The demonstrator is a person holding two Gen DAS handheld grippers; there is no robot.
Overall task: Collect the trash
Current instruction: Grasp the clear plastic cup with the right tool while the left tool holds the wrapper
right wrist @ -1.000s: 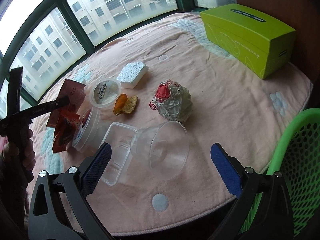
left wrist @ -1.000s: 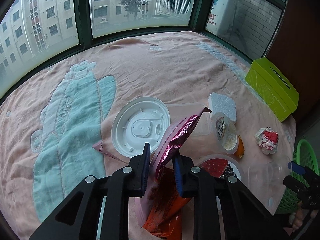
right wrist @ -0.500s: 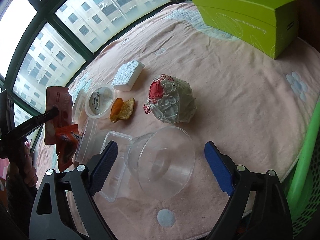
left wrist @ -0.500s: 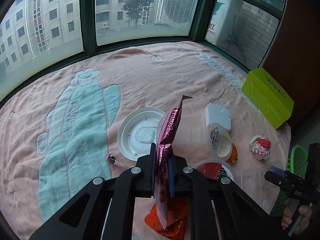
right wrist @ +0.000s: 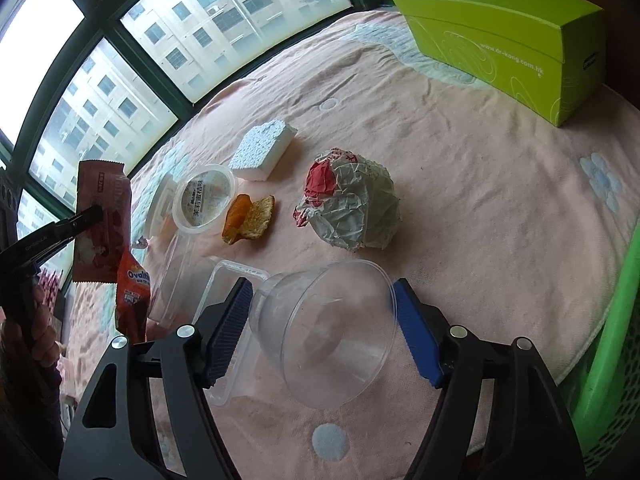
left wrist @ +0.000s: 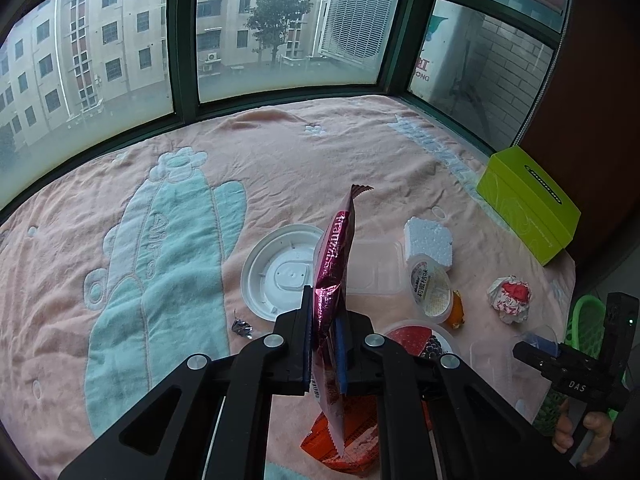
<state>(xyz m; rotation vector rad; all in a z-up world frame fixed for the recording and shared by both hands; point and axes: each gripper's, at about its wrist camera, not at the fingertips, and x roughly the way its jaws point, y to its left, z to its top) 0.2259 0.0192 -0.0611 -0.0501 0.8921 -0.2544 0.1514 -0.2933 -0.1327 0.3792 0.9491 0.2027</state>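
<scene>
My left gripper (left wrist: 323, 344) is shut on a maroon snack wrapper (left wrist: 334, 264) and holds it upright above the pink blanket; the wrapper also shows in the right wrist view (right wrist: 102, 220). An orange Ovaltine packet (left wrist: 348, 440) lies below it. My right gripper (right wrist: 320, 334) is open, its blue pads on either side of a clear plastic cup (right wrist: 328, 332) lying on its side; whether they touch it I cannot tell. A crumpled paper ball (right wrist: 348, 204), orange peel (right wrist: 248, 220), foam block (right wrist: 262, 148) and small lidded tub (right wrist: 204, 200) lie beyond.
A green basket (right wrist: 612, 344) stands at the right off the blanket's edge. A lime green box (right wrist: 504, 36) sits at the back right. A white round lid (left wrist: 280, 276), clear trays (left wrist: 376, 268) and a red-lidded tub (left wrist: 416, 340) lie mid-blanket. Windows line the far side.
My left gripper closed on the maroon wrapper and lifted it upright off the blanket. My right gripper moved forward and its jaws narrowed around the clear cup.
</scene>
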